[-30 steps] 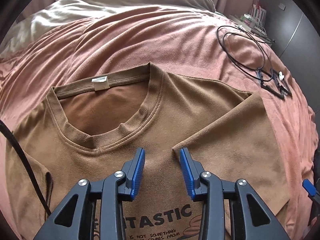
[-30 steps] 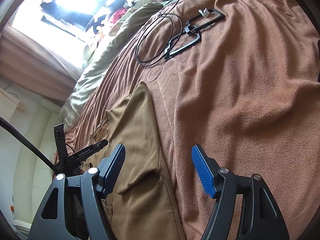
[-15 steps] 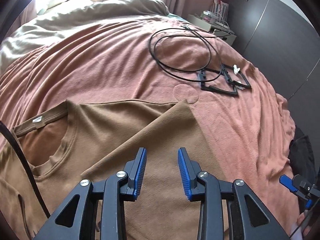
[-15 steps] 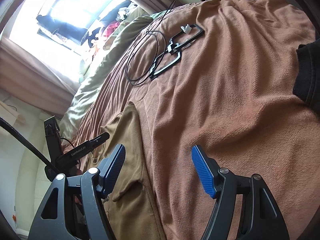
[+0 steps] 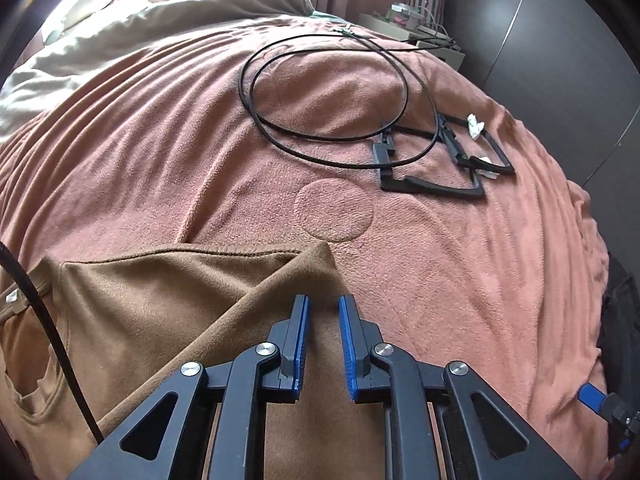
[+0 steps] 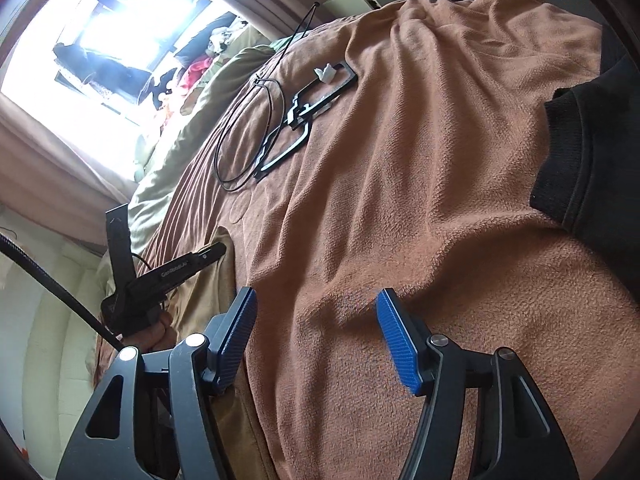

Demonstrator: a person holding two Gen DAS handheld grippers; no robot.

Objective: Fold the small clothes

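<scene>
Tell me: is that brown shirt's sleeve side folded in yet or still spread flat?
Folded in. On the brown shirt, the flap lies across the body, its diagonal edge running up to the corner at the shoulder.

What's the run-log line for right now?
task: fold T-shirt | sleeve: folded in | left claw: closing, narrow gap, over fold | right claw: open, empty, over blanket

A pink-brown blanket [image 5: 168, 152] covers the bed. A looped black cable [image 5: 320, 92] lies on it, touching two black open frames [image 5: 436, 188]. A white scrap [image 5: 475, 125] rests on one frame. A beige duvet [image 5: 160, 16] lies behind. A black garment [image 6: 588, 152] lies at the blanket's edge.
</scene>
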